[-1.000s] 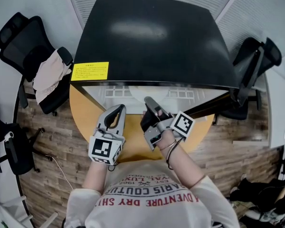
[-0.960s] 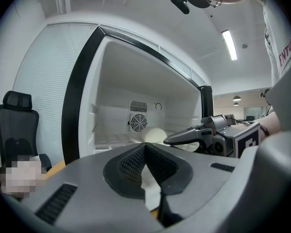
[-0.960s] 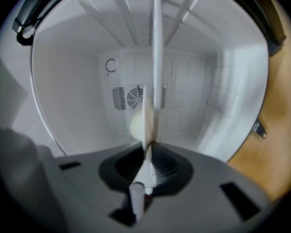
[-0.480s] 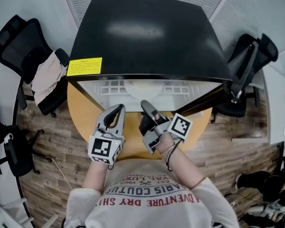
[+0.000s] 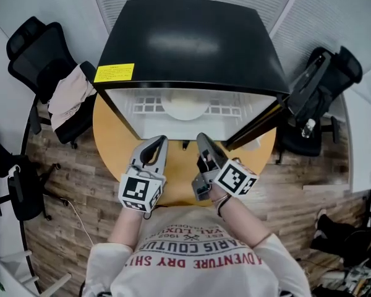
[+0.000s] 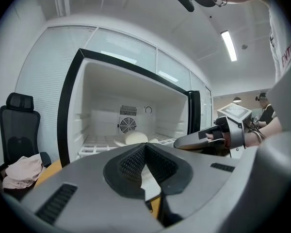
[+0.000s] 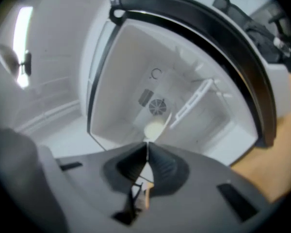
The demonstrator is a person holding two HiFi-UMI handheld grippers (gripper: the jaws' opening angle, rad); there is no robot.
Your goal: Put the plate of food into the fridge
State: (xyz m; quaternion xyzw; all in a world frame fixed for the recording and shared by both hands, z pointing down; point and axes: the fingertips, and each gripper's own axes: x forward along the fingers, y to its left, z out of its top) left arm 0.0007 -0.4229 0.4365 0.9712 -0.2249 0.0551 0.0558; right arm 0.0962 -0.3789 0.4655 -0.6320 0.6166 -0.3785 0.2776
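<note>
Table [image 5: 111,148]: plate [image 5: 184,109] inside fridge [image 5: 185,42]; left gripper [image 5: 160,140], right gripper [image 5: 201,138] closed outside.

The fridge [image 5: 185,42] stands open toward me on the round table [image 5: 108,144]. Its mouth is free along the whole front edge of the wire shelf [image 6: 94,144]. The plate [image 5: 184,107] sits at the back middle of that shelf, so there is room at both its sides and in front of it. The door [image 5: 256,124] juts out from the fridge's right front corner and hems my right gripper [image 5: 202,140] on that side. My left gripper [image 5: 158,141] has bare table to its left. Both are closed; the gap between them looks narrow, though I can't judge it well.
</note>
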